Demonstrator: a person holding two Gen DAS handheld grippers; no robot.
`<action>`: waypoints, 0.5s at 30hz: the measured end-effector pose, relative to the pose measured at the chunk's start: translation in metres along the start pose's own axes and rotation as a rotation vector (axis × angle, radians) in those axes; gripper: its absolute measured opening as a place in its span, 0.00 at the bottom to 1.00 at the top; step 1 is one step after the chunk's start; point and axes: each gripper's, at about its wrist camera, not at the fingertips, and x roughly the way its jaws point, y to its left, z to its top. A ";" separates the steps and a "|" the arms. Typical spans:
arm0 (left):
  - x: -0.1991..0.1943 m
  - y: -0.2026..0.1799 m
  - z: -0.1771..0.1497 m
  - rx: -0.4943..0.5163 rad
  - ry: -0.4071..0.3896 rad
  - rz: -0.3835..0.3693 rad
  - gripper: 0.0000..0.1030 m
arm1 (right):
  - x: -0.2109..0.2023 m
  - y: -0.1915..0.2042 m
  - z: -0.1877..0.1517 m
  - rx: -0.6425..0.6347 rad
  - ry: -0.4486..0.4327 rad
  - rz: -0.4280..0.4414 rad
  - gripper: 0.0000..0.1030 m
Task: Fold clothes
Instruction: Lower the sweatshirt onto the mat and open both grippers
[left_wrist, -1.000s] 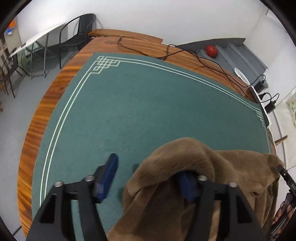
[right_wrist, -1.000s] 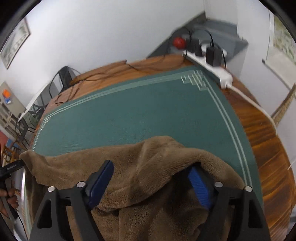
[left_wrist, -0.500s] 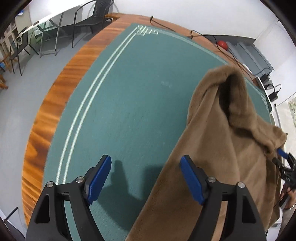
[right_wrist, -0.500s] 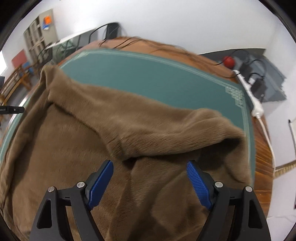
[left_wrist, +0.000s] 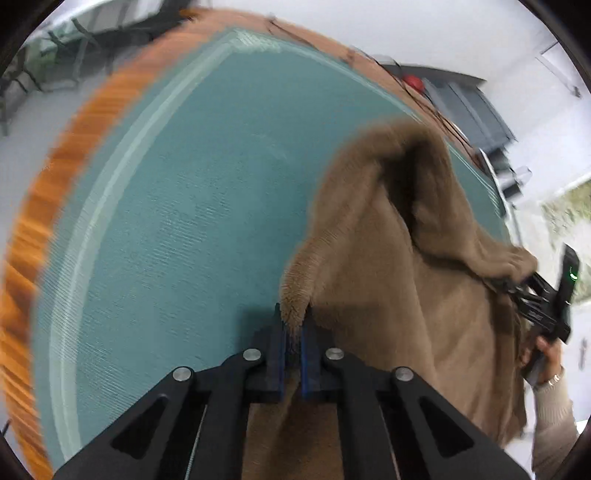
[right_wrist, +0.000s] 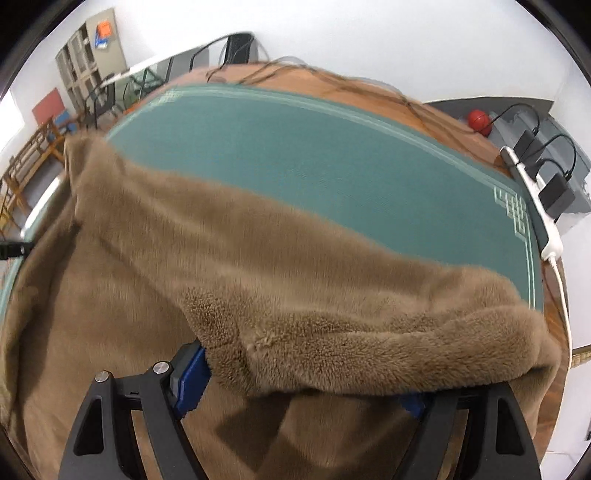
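My left claw (left_wrist: 293, 332) is pressed together on an edge of the brown fluffy fleece garment (left_wrist: 406, 280) — a small tuft of the fabric stands out between the blue pads (left_wrist: 303, 354). From this pinch the garment hangs down to the right, above the green mat with pale border lines (left_wrist: 177, 221) that covers the round wooden tabletop (left_wrist: 40, 206).

In the left wrist view I see the other side of the garment going to the right claw (left_wrist: 532, 291), held by a hand (left_wrist: 546, 354) with a beige sleeve. In the right wrist view, this claw (right_wrist: 299, 373) has its fingers wide apart; a thick fold of the garment (right_wrist: 295, 295) lies across them and hides the right pad almost fully, the left blue pad (right_wrist: 190, 380) is visible. I cannot tell if the fabric is really gripped there — it seems only draped.

Behind the mat (right_wrist: 332, 162), at the right edge of the tabletop (right_wrist: 461, 136), lies a white power strip (right_wrist: 539, 206) with black adapters plugged in.
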 end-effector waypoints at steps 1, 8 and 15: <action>-0.007 0.003 0.008 0.004 -0.024 0.036 0.06 | -0.002 -0.002 0.007 0.007 -0.023 -0.020 0.81; -0.055 0.006 0.086 0.083 -0.221 0.185 0.06 | 0.007 -0.034 0.050 0.145 -0.089 -0.073 0.81; 0.017 -0.008 0.094 0.217 -0.080 0.406 0.17 | 0.049 -0.053 0.053 0.225 0.006 -0.104 0.81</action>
